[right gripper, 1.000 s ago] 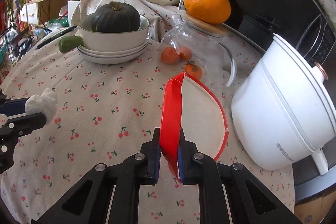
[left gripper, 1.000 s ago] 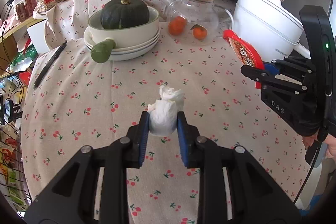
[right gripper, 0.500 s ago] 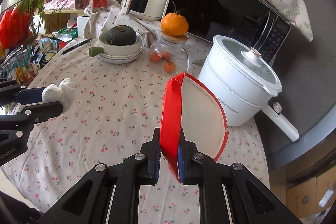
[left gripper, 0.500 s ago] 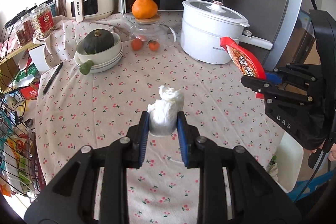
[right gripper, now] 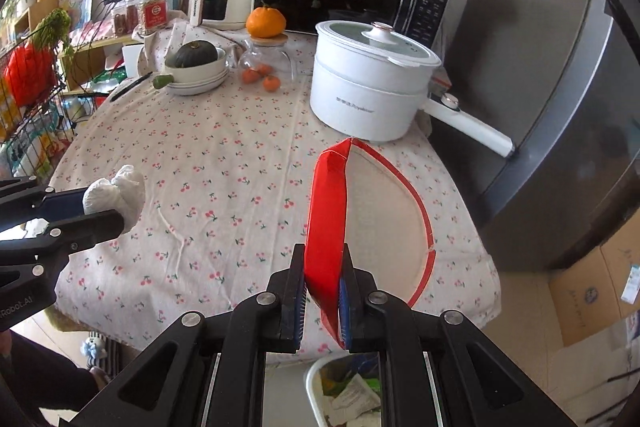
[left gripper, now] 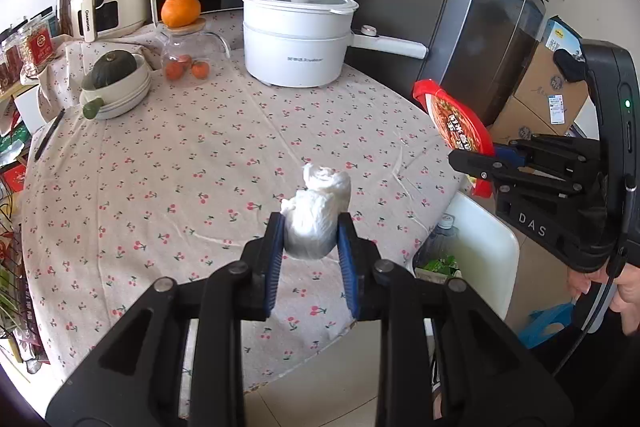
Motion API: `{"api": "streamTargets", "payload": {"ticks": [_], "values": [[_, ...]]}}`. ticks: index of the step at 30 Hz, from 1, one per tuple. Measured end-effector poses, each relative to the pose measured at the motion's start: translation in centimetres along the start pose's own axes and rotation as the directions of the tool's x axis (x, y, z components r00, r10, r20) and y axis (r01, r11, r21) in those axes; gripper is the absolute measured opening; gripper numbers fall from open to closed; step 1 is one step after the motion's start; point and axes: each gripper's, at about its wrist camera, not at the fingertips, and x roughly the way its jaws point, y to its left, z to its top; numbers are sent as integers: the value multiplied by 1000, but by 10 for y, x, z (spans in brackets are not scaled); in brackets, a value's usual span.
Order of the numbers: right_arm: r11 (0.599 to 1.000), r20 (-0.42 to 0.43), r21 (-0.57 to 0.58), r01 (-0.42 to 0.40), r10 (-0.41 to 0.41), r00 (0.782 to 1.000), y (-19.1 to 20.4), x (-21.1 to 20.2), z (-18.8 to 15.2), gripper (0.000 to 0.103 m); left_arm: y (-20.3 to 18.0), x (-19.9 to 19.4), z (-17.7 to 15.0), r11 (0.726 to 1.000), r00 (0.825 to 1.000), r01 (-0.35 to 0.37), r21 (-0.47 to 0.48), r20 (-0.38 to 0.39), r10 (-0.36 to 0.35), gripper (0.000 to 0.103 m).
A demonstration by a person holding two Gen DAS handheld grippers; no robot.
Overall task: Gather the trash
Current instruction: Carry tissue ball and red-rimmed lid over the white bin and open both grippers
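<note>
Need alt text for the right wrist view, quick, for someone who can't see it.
The right tool grips a folded red noodle-cup lid above the table edge, with a white trash bin below. At left, the left tool holds a crumpled white tissue.

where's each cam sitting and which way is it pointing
Left wrist: on the left hand-held gripper, looking down over the table; it grips a tissue wad; a hand shows at the right edge.
Right wrist: on the right hand-held gripper, gripping a red lid above a trash bin.
Shared: white pot, both hand-held grippers.
</note>
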Motion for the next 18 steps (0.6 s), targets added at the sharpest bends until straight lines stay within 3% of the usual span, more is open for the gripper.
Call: {"api": "streamTargets", "payload": {"ticks": [11, 18], "values": [[961, -140, 278, -14, 55, 989, -76, -3, -67, 14, -69, 38, -21, 990, 990, 117, 81, -88, -110, 29], [936, -202, 346, 61, 10, 979, -115, -4, -102, 14, -127, 76, -38, 962, 969, 207, 177, -175, -176, 29]]}}
